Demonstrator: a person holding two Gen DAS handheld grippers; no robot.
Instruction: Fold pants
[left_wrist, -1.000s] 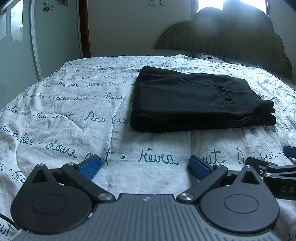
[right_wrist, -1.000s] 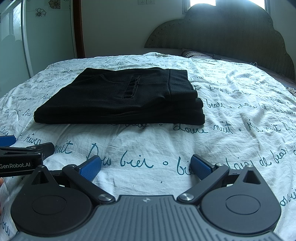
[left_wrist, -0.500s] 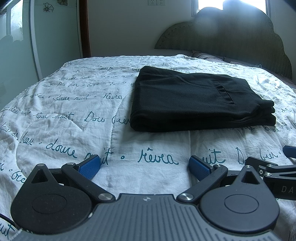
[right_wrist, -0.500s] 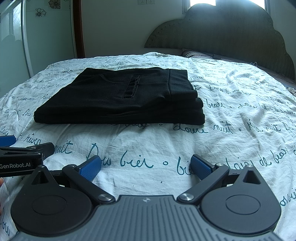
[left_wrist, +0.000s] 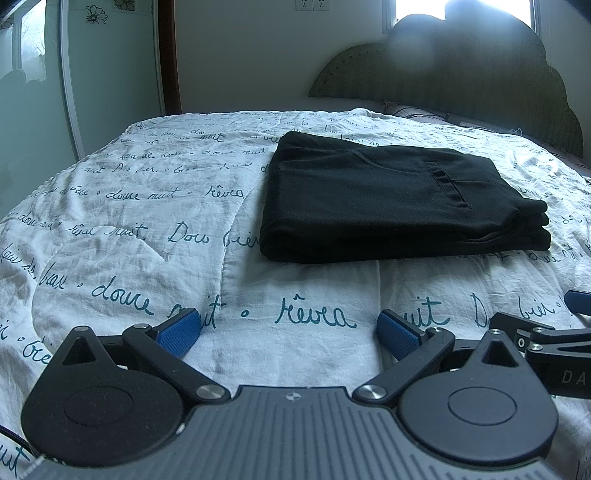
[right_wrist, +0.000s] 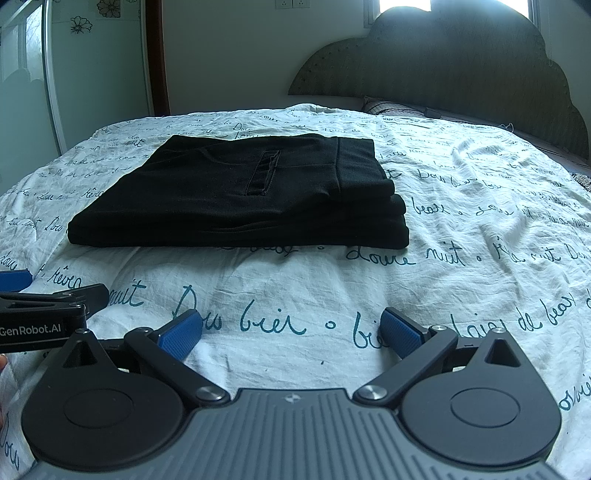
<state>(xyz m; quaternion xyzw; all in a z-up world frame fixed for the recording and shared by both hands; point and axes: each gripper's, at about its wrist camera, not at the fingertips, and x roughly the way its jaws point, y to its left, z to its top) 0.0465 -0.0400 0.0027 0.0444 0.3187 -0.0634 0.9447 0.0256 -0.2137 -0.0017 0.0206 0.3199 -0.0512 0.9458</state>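
Black pants (left_wrist: 388, 206) folded into a flat rectangular stack, lying mid-bed on the white quilt (left_wrist: 147, 229) with teal script, pocket slit facing up. Layered edges show on the stack's right side. Left gripper (left_wrist: 288, 332) sits low over the quilt, near the pants but not touching, blue pads spread wide, nothing between them. Right gripper (right_wrist: 291, 330) just beside it, same pose, fingers apart and empty. Dark scalloped headboard (right_wrist: 443, 74) behind.
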